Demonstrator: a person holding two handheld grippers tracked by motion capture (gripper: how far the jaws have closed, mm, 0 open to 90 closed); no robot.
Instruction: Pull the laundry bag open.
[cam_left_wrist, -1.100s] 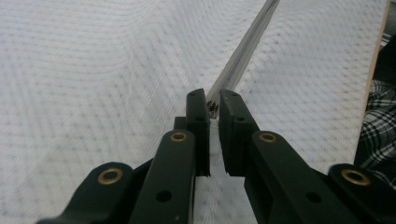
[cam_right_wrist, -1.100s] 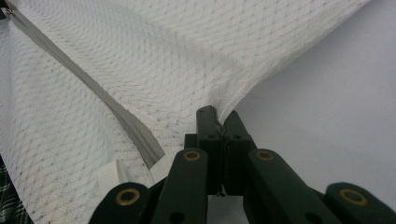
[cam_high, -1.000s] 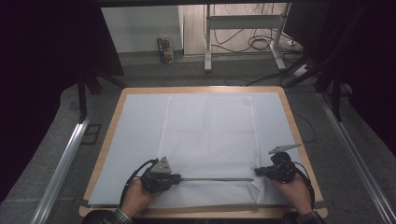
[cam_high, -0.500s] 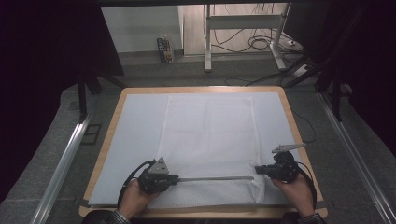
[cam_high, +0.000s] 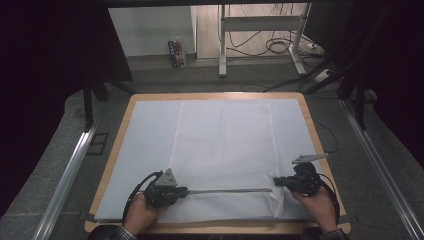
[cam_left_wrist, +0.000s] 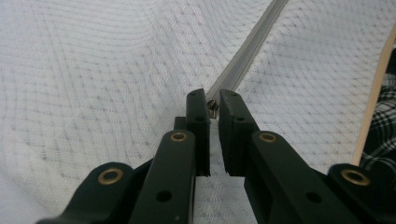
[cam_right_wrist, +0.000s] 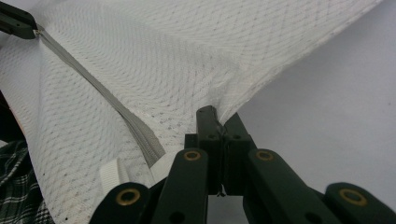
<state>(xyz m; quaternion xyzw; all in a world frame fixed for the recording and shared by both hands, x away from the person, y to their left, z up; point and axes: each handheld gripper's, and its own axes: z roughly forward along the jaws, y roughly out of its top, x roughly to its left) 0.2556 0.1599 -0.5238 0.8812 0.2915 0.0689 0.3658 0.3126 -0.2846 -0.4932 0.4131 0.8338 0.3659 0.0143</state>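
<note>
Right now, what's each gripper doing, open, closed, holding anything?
Left gripper: closed on the zipper pull of the white mesh bag.
Right gripper: closed on the mesh bag's corner, near the zipper's end.

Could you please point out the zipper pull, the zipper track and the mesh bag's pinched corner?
zipper pull (cam_left_wrist: 213, 107), left gripper view, metal tab between the jaws.
zipper track (cam_high: 227, 190), high view, middle of the grey line.
mesh bag (cam_right_wrist: 222, 105), right gripper view, pinched corner.
</note>
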